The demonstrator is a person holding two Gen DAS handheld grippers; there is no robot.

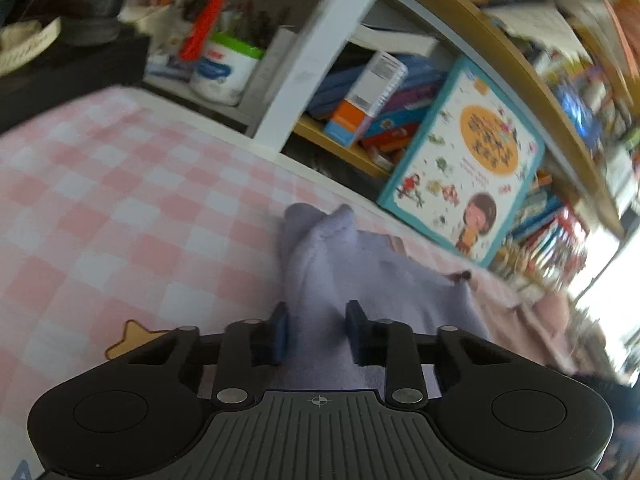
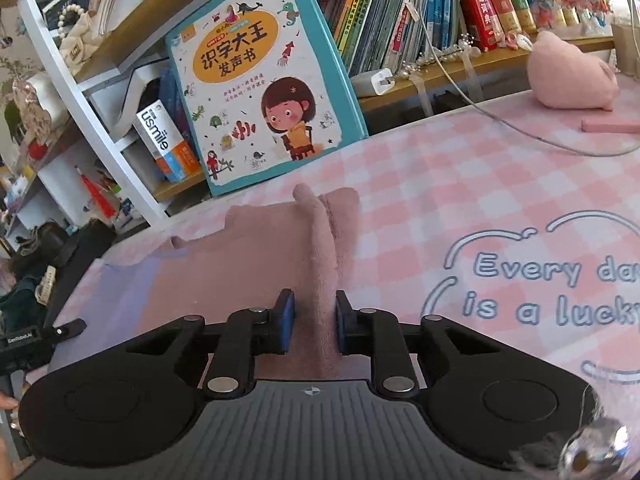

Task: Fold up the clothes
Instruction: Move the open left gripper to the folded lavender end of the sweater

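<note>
A soft fleece garment lies on the pink checked mat (image 1: 100,200). Its lavender part (image 1: 360,272) rises in a bunched fold between the fingers of my left gripper (image 1: 318,332), which is shut on it. In the right wrist view the dusty pink part (image 2: 260,248) of the garment spreads flat toward the shelf. A ridge of it stands pinched in my right gripper (image 2: 314,322), shut on the fabric. A lavender strip (image 2: 128,292) shows at the garment's left side. The fabric under both grippers is hidden.
A large teal picture book (image 2: 260,80) leans on the bookshelf just behind the garment. A pink plush (image 2: 568,76), a white cable (image 2: 500,116) and a flat pink piece (image 2: 608,125) lie far right. A black device (image 2: 24,344) pokes in at the left edge.
</note>
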